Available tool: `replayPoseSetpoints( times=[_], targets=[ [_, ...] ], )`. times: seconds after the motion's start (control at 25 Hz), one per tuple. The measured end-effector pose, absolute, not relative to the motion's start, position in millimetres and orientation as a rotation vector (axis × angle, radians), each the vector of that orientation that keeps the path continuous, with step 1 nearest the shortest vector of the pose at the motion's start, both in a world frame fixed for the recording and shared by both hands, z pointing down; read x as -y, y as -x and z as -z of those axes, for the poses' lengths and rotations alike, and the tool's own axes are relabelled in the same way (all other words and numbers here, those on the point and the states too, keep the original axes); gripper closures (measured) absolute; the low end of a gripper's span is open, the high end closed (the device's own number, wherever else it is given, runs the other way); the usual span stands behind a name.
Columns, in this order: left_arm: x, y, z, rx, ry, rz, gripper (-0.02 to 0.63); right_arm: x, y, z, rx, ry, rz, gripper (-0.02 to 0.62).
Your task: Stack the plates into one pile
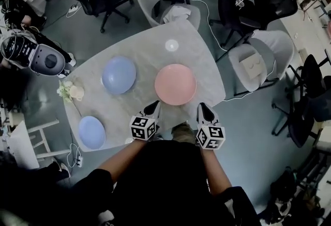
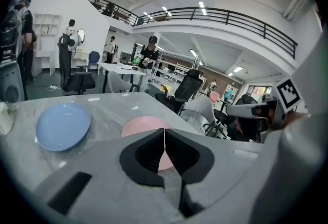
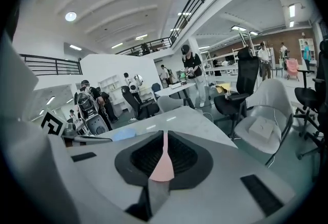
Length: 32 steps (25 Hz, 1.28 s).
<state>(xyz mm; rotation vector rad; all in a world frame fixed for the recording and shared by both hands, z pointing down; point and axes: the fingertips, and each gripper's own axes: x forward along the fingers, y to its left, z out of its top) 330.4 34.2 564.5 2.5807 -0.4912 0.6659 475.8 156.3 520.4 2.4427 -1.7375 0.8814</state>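
Blocking most of pink plate (image 2: 136, 127): closed left claw (image 2: 164, 131).

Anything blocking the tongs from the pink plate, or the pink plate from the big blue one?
Nothing visible: left tongs and right tongs sit just short of the pink plate; only bare table lies between it and the big blue plate.

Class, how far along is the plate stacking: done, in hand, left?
Done: nothing; the pink plate, larger blue plate and smaller blue plate lie apart on the table. In hand: nothing; left gripper and right gripper, both shut, sit near the pink plate. Left: all the stacking.
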Motion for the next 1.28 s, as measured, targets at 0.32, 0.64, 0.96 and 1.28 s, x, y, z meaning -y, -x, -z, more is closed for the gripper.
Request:
replayPoseSetpoints(
  times=[0.32,0.64,0.96,1.28],
  targets=[
    [9.2,-344.7,-630.3,0.658,-2.427,-0.790,0.588,-115.5,-523.6,-592.4,1.738,-2.241,-1.077,0.580],
    [33.8,-347.1,-680.5,0.769,-2.268,-0.843,0.547,-82.8,-541.6,-665.5,1.730,-2.002,-1.208,0.560],
    [49.9,-347.7,-728.3,0.816,-2.159,-0.952,0.471,-53.4,-566.2,-719.6,1.715,-1.807,-1.293,0.495],
    [52.2,-346.1,-756.7,0.795,-2.015,-0.953,0.460,-36.4,-570.9,-746.5,1.707,-1.697,-1.350,0.497]
  ],
)
